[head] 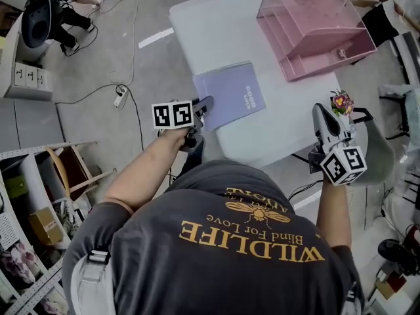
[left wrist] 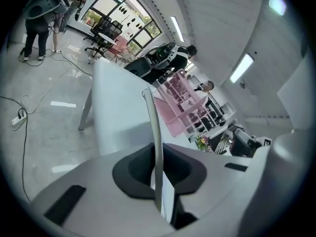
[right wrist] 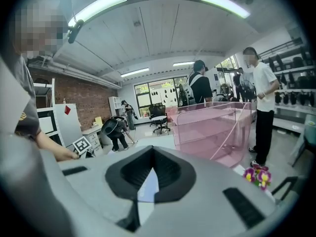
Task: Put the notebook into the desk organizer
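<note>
A lilac notebook [head: 231, 96] lies on the white table [head: 216, 25], its near corner hanging over the table's front-left edge. My left gripper [head: 205, 107] is shut on that corner. In the left gripper view the notebook [left wrist: 154, 132] runs edge-on between the pads of the left gripper [left wrist: 157, 177]. The pink see-through desk organizer [head: 314, 25] stands at the table's far right, also seen as the organizer [left wrist: 180, 105] and the organizer [right wrist: 212, 127]. My right gripper [head: 319, 112] hovers at the table's right edge, shut with nothing in it; its jaws meet in the view of the right gripper [right wrist: 140, 194].
A small bunch of flowers [head: 341, 102] sits by the right gripper. On the floor to the left lie a power strip [head: 120, 96] and cables. Shelving [head: 26, 195] stands at the left. People [right wrist: 260, 98] stand beyond the organizer.
</note>
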The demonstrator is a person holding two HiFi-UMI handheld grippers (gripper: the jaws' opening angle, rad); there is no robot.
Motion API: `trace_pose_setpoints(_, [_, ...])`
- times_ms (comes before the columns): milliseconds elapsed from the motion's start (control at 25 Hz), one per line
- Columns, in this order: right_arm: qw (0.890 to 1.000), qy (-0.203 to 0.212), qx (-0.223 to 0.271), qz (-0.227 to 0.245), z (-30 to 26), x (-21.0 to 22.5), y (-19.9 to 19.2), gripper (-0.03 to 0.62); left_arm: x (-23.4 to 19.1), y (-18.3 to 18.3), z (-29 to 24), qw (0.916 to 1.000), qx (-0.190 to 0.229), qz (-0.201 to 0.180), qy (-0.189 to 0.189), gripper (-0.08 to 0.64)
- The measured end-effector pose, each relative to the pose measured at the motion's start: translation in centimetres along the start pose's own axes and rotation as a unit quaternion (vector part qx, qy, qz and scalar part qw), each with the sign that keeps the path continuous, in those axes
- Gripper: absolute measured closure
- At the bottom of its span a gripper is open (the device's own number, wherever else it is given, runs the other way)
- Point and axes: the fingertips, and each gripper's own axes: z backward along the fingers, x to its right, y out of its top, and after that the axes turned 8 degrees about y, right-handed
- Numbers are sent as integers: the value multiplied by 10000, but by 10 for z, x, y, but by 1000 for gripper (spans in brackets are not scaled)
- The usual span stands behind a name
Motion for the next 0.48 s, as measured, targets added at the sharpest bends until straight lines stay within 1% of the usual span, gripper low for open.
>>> trace_pose_setpoints(120, [9999, -80, 121, 30, 8, 2, 8, 592, 22, 9, 14, 9996, 59, 0, -258, 531])
trace_pose_setpoints(280, [9991, -230, 337, 87, 15, 21, 27, 592, 59, 35, 21, 9977, 209, -65, -643, 531])
trace_pose_setpoints(480, [9974, -416, 568, 173, 25, 38, 56, 592, 109, 67, 36, 9932, 392, -362, -1037, 530])
